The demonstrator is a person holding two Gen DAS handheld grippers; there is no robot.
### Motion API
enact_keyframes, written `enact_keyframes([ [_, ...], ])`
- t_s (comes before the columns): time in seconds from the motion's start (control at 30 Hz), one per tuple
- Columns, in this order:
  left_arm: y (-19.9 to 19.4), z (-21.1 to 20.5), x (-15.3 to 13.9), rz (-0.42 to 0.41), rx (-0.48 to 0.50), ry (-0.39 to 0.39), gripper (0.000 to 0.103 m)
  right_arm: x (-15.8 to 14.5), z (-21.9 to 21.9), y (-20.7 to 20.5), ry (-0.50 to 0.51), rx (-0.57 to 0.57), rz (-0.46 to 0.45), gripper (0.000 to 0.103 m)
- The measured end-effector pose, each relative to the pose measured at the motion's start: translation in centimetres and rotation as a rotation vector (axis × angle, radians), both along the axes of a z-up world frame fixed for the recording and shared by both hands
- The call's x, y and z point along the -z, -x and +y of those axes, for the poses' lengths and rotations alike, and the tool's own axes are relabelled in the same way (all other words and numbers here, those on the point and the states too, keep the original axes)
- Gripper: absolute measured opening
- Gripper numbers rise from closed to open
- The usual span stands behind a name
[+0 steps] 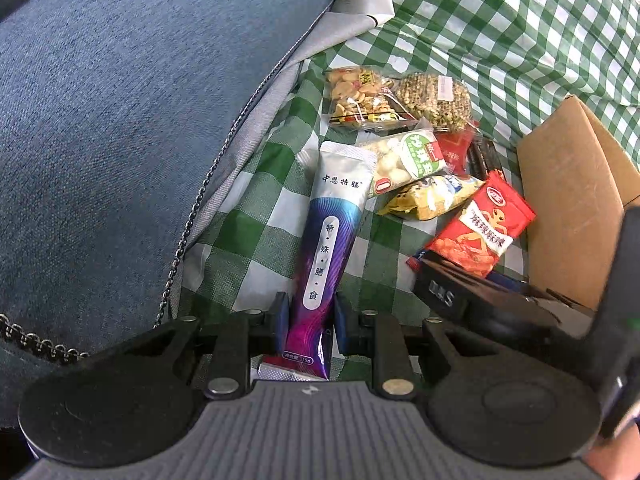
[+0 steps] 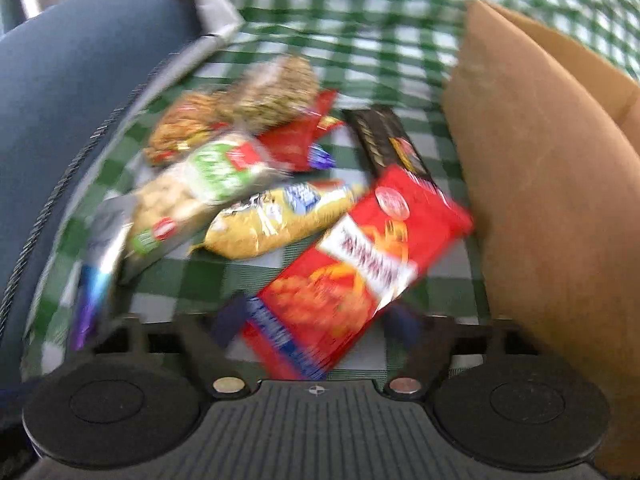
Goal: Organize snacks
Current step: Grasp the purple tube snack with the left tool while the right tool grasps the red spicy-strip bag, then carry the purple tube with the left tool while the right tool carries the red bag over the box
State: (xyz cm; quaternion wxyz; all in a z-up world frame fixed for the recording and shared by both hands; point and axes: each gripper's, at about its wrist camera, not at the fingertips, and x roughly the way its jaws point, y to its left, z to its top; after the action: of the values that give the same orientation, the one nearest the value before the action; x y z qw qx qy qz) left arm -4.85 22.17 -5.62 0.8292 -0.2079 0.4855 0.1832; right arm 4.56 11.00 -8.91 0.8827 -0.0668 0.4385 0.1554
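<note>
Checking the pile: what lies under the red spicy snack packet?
Under the red packet lies checked cloth; its far end overlaps a black bar. Anything beneath its middle is covered.

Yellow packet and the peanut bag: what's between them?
The green-labelled pack lies between the yellow packet and the peanut bag, clearest in the left wrist view.

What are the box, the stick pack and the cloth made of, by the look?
Box: plain brown cardboard, matte, with a raw cut edge on the flap.
Stick pack: probably foil-laminate film, glossy silver top with a crimped end seal.
Cloth: woven fabric, matte green-and-white check, visible weave and soft folds.
</note>
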Motion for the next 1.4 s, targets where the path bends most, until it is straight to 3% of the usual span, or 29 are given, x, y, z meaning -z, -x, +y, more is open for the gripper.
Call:
enact_keyframes([
  [0.17,0.4,0.1,-0.1,-0.004,-0.006,0.008,0.026,-0.3,-1.9,0.5,-0.027,-0.066,0.008,0.025],
  [0.43,0.4,-0.1,-0.1,-0.008,0.015,0.047,0.026,-1.4,-4.6,3.3,-0.033,-0.221,0.04,0.013],
  [0.5,0.3,-0.4,0.0,-0.007,0.034,0.063,0.026,-1.7,-4.6,4.0,0.017,-0.273,0.072,0.013],
  [0.6,-0.1,-1.0,0.3,0.004,0.081,0.089,0.026,-1.6,-5.1,5.4,0.114,-0.329,0.125,0.013],
  [0.67,-0.4,-1.6,0.6,0.009,0.124,0.114,0.026,-1.6,-5.5,6.2,0.123,-0.348,0.123,0.014],
  [0.73,-0.7,-2.1,0.8,0.011,0.143,0.123,0.027,-2.0,-5.7,6.4,0.078,-0.336,0.105,0.035],
  [0.77,-0.8,-2.2,0.9,0.016,0.145,0.124,0.027,-2.3,-5.6,6.3,0.047,-0.325,0.094,0.061],
  [0.8,-0.7,-2.2,1.1,0.021,0.14,0.125,0.027,-2.6,-5.7,6.1,0.02,-0.304,0.072,0.074],
  [0.93,-1.0,-2.0,1.7,0.036,0.121,0.121,0.032,-1.9,-5.2,5.0,-0.041,-0.265,0.057,0.075],
  [1.07,-1.1,-1.9,2.0,0.04,0.118,0.114,0.036,0.2,-4.2,4.3,0.016,-0.258,0.093,0.077],
  [1.17,-1.5,-2.1,2.0,0.039,0.131,0.097,0.039,0.6,-3.4,4.5,0.054,-0.277,0.052,0.078],
  [1.23,-1.7,-2.4,2.0,0.043,0.141,0.079,0.039,0.5,-3.4,4.6,0.047,-0.287,0.052,0.072],
  [1.27,-1.8,-2.6,2.0,0.044,0.147,0.069,0.039,0.4,-3.5,4.7,0.035,-0.287,0.054,0.059],
  [1.3,-1.9,-2.7,2.0,0.046,0.152,0.059,0.035,0.2,-3.6,4.8,0.032,-0.289,0.048,0.052],
  [1.4,-1.9,-2.8,1.9,0.047,0.155,0.048,0.028,-0.1,-3.9,5.0,0.034,-0.294,0.04,0.05],
])
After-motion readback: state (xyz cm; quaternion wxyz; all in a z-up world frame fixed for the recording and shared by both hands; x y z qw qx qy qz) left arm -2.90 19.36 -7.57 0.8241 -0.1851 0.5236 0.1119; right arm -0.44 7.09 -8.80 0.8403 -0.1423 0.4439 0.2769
